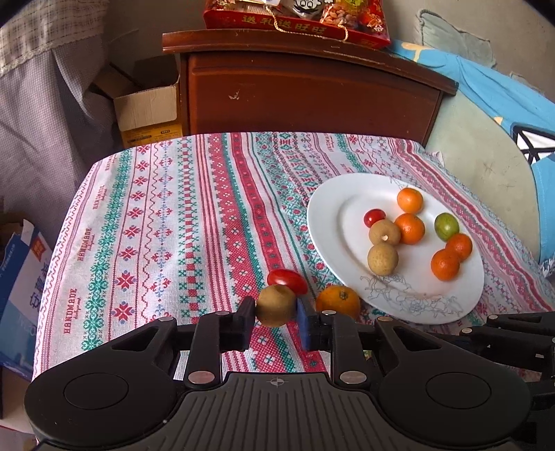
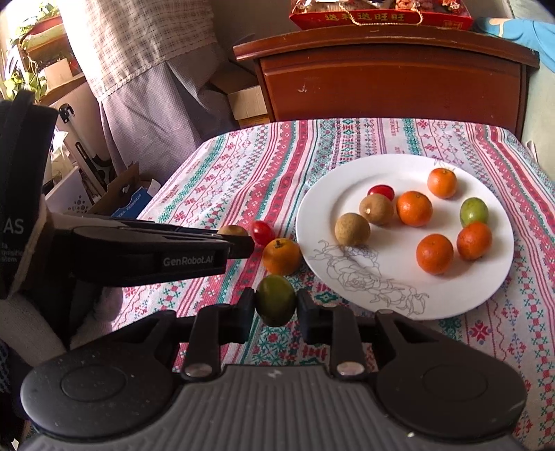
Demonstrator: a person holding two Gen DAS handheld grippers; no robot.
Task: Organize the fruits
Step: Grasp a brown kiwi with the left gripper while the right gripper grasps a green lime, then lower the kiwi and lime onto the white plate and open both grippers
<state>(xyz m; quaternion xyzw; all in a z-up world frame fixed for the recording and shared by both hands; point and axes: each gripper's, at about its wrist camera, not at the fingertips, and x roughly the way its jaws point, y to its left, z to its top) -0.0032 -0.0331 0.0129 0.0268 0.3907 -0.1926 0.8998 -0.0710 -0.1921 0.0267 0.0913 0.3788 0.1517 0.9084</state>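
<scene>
The left claw (image 1: 276, 314) reaches forward low over the bench (image 1: 166, 222), its fingers closed part way onto a tan longan (image 1: 275, 305) pinched between the two pads; in the right wrist view this same claw (image 2: 242, 243) comes in level from the left, its tip beside the red cherry tomato (image 2: 262, 231) and the loose orange (image 2: 281, 256) that lie on the patterned cloth just left of the white plate (image 2: 322, 208). The right claw (image 2: 275, 310) points forward from the near edge of the bench, likewise closed part way, gripping a green fruit (image 2: 275, 300) held between its pads just above the cloth and just short of the plate's near rim. In the left wrist view the cherry tomato (image 1: 287, 281) sits right behind the held longan and the loose orange (image 1: 338, 301) touches or nearly touches the plate's (image 1: 326, 222) edge. On the plate lie four small oranges (image 2: 414, 208), two longans (image 2: 352, 229), one red tomato (image 2: 381, 191) and one green fruit (image 2: 474, 211). Behind the bench stands a wooden cabinet (image 2: 392, 79) with a red gift box (image 2: 381, 14) on top
</scene>
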